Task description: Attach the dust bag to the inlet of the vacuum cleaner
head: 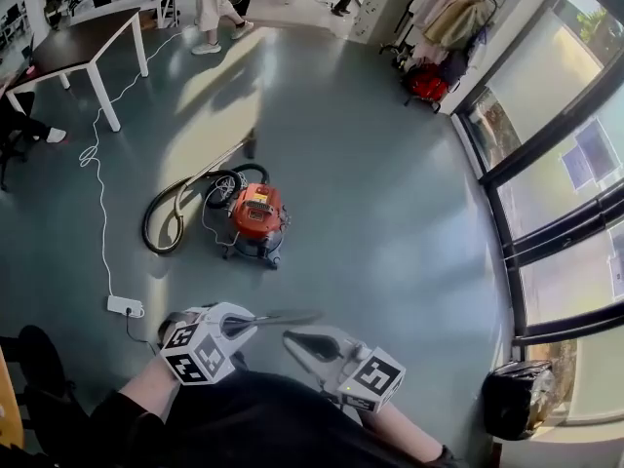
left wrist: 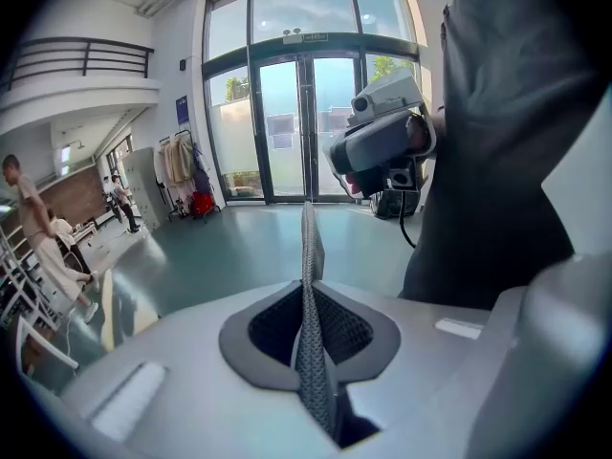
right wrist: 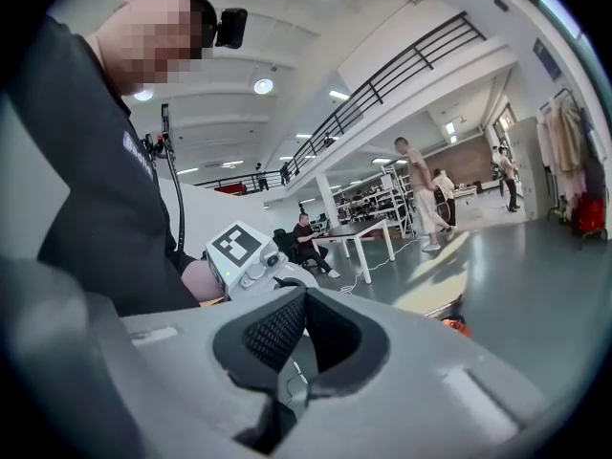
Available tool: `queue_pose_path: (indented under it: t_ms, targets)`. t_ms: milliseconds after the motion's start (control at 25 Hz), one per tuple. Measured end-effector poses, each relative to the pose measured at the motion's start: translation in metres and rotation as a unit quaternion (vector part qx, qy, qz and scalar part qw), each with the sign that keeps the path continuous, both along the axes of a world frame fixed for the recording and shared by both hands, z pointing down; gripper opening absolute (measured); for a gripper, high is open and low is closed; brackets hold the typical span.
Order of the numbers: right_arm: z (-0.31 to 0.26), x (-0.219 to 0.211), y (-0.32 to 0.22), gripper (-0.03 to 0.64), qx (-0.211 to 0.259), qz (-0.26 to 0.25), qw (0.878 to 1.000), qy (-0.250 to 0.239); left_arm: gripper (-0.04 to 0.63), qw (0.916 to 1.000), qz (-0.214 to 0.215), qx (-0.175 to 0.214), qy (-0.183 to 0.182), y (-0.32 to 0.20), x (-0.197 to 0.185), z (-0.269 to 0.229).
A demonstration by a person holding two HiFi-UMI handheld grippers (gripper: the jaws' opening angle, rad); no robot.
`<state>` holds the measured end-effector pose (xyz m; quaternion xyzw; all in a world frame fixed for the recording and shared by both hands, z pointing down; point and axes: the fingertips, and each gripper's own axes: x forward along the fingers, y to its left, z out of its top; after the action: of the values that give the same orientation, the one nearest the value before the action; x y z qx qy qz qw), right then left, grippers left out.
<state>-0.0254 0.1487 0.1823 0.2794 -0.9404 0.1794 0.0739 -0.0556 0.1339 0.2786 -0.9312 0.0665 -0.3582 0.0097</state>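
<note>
HANDS CLOSE, VACUUM AHEAD: In the head view, a person on a grey-green floor [head: 390, 213] holds the left gripper [head: 312, 315] and right gripper [head: 291, 337] close to the body, their tips pointing toward each other and near to meeting. Only this view shows the whole orange vacuum [head: 256, 217], which sits on the floor ahead, well apart from both grippers, with its hose [head: 146, 227] looped at its left. A white cable [head: 101, 213] runs from beside a table [head: 78, 47] down to a power strip [head: 125, 306], and a black bag [head: 517, 398] stands by the windows at lower right. The gripper views give the jaws plainly. The left gripper's meshed pads are pressed together, seen edge-on, with nothing between them. The right gripper's jaws are likewise closed and empty. The left gripper view faces tall glass doors [left wrist: 296, 127], with the right gripper hanging in front of them beside the person's dark clothing. The right gripper view looks the other way, taking in the left gripper, a railed balcony [right wrist: 382, 84] overhead and a seated person [right wrist: 304, 232] at a table. It also shows two people standing farther off, and a sliver of the vacuum's orange just past the gripper's body at right.
</note>
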Motion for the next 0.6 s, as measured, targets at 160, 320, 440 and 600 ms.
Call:
queue_pose_path:
  t_ms: [160,320,440,600]
  targets:
    - [-0.01,-0.022,-0.039,-0.008,-0.004,0.02,1.0,-0.01,0.04,0.9997,0.026,0.0,-0.003,-0.031,-0.021,0.004]
    - [-0.011,-0.033,-0.074,-0.008,-0.004,0.034,0.999,-0.01,0.04,0.9987,0.05,0.0,-0.006,-0.056,-0.033,0.014]
    - [-0.008,-0.03,-0.093,-0.008,-0.008,0.041,0.999,-0.007,0.04,0.9986,0.053,-0.007,-0.007,-0.069,-0.034,0.021]
    - [-0.006,-0.013,-0.114,-0.008,-0.005,0.041,0.999,-0.011,0.04,0.9985,0.052,-0.018,-0.006,-0.077,-0.023,0.028]
